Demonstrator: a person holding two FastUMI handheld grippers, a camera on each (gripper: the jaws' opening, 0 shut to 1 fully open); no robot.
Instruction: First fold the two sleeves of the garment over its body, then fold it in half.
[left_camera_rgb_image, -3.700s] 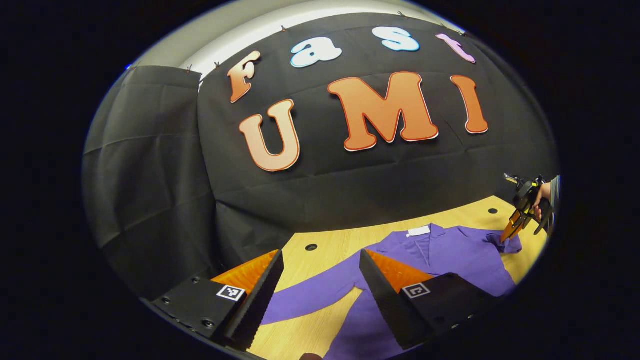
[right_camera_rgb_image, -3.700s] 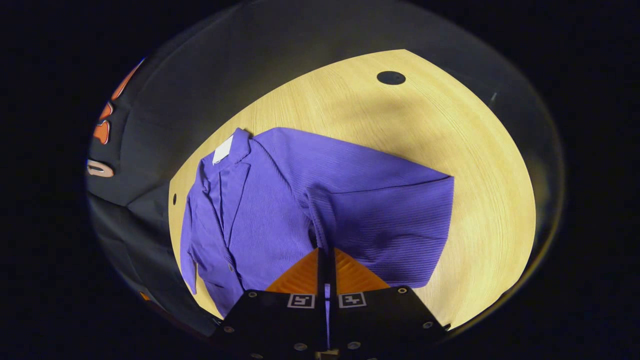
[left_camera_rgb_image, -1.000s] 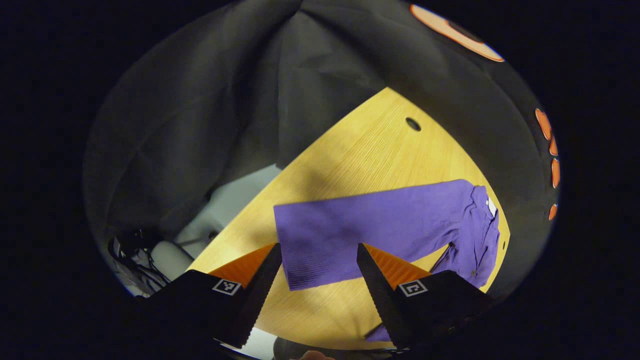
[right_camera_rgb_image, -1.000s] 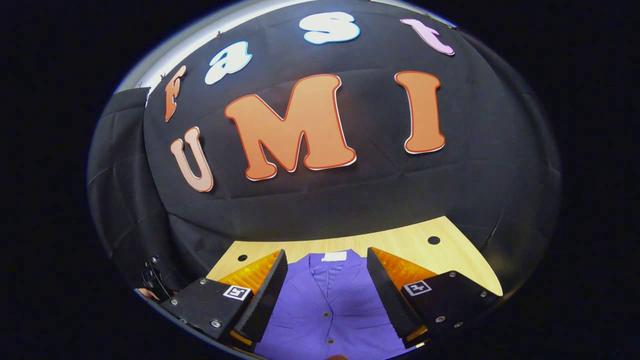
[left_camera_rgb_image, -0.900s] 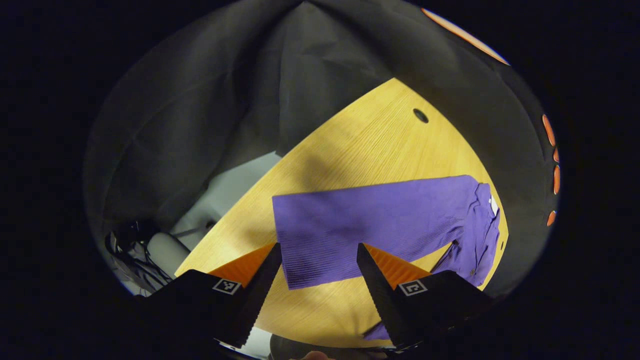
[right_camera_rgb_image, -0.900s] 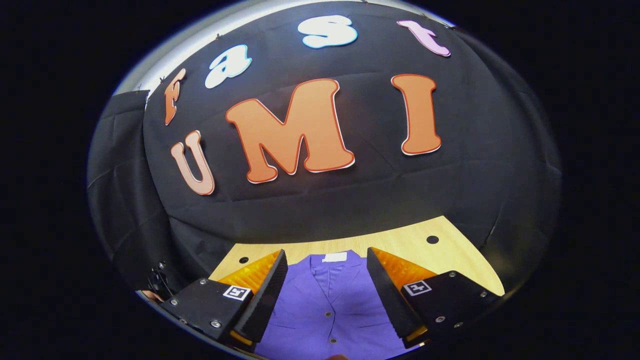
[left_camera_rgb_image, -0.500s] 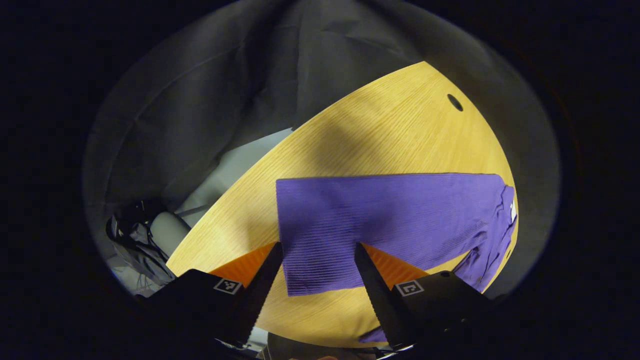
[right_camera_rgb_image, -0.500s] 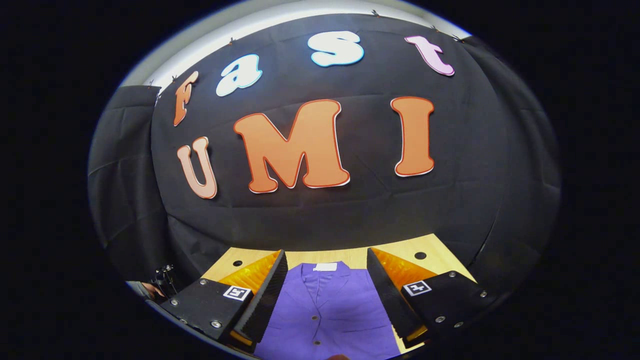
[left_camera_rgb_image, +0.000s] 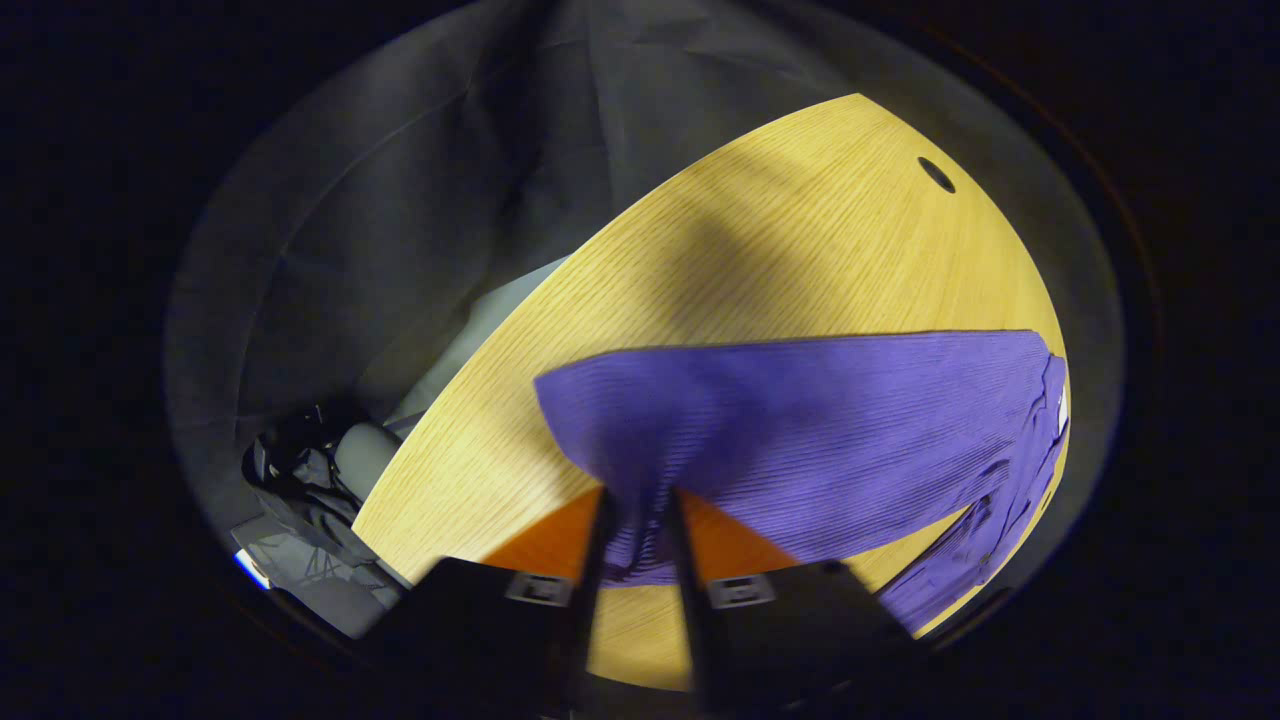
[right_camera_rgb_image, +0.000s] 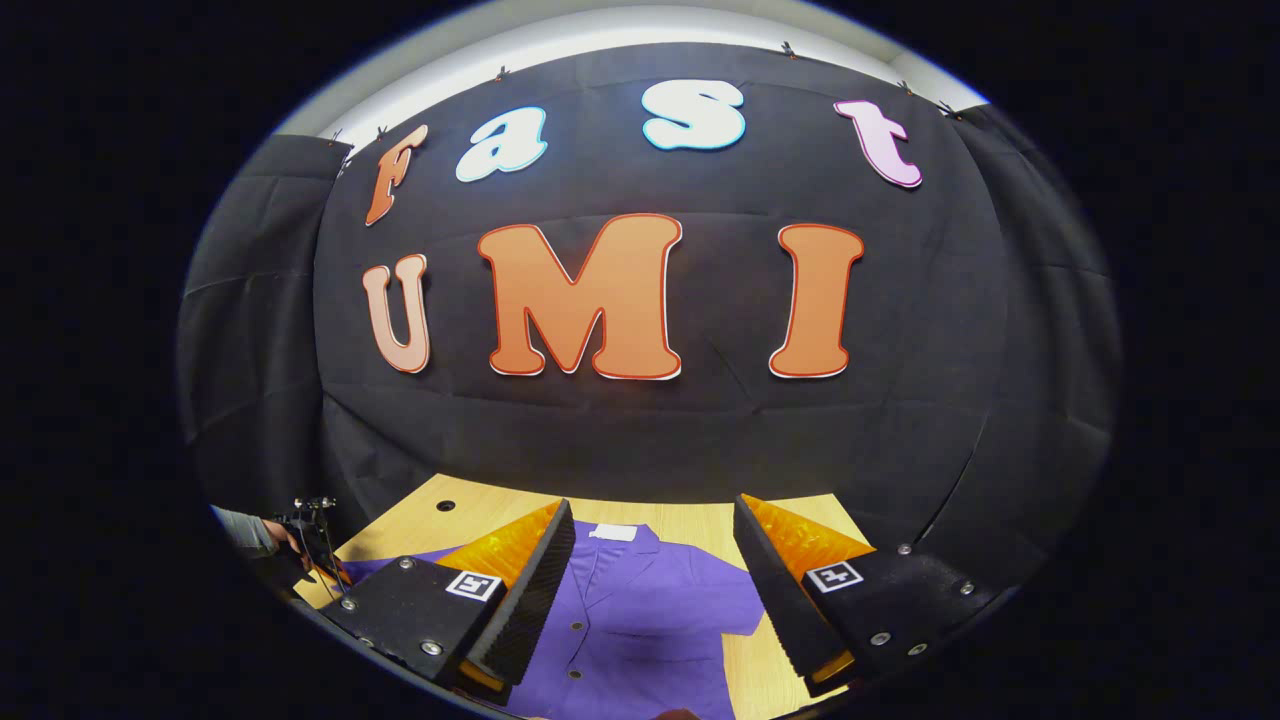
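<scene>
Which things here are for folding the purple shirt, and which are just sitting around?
For the job:
- purple shirt, its sleeve end pinched by the left gripper
- right gripper, open above the shirt's front
- wooden table the shirt lies on

Just lying about:
- dark bundle with cables on the floor beside the table

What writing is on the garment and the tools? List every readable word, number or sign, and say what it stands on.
White label at the collar of the garment: too small to read.
Square black-and-white markers on the right tool: coded patterns, no words.
Blurred markers on the left tool: unreadable.
Nothing on the garment or the tools can be read as a word or a number.
</scene>
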